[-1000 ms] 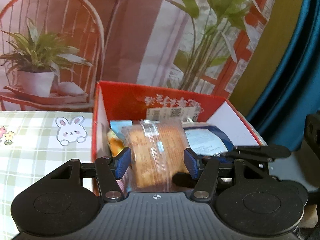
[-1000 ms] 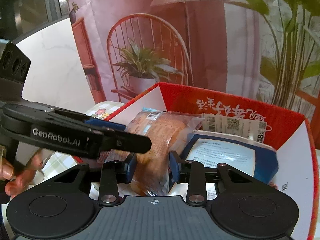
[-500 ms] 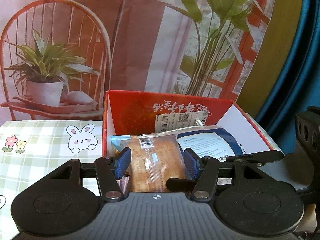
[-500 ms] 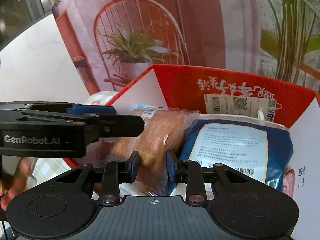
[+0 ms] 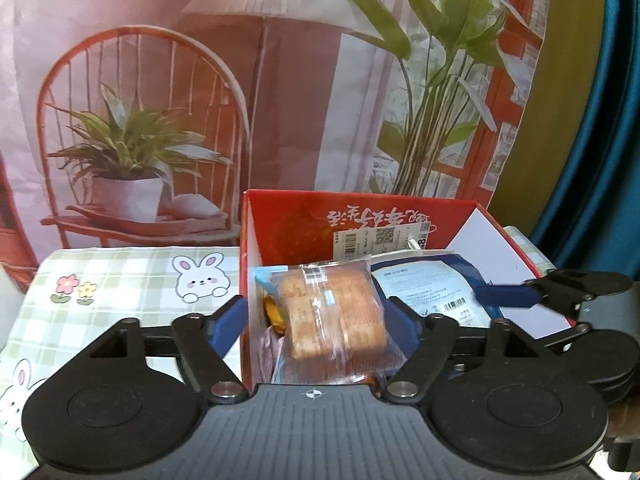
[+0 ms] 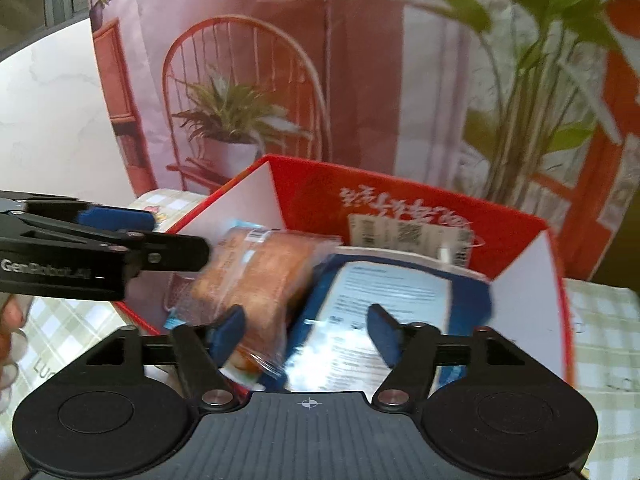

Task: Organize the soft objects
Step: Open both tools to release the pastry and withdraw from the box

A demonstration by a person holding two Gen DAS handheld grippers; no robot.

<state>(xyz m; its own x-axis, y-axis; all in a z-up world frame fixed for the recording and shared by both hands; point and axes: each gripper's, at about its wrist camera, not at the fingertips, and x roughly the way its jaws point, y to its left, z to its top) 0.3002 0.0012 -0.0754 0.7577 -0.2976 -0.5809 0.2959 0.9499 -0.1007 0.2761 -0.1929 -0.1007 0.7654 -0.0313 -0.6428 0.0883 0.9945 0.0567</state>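
A bread packet in clear wrap (image 5: 332,312) (image 6: 260,276) leans in the red box (image 5: 288,216) (image 6: 516,236), left of a blue packet (image 5: 432,292) (image 6: 392,292). My left gripper (image 5: 314,326) straddles the bread's near end. Its jaws are opening and the pads stand off the wrap. In the right wrist view its fingers (image 6: 120,216) reach in from the left. My right gripper (image 6: 306,330) hangs over the box's near side, its jaws opening. The bread's lower corner and the blue packet show between its pads, unpressed. One right finger (image 5: 520,294) shows at the box's right.
The box stands on a green checked cloth with bunny prints (image 5: 120,292). An orange packet (image 5: 274,314) lies under the bread. A printed backdrop with a chair and plants (image 5: 140,140) rises behind the box, and a blue curtain (image 5: 600,160) hangs at the right. A hand (image 6: 12,320) shows at the left edge.
Both grippers' jaws have spread wide. The right gripper, earlier pinched on the bread's wrap, has let go. Both cameras have pulled back and up from the box.
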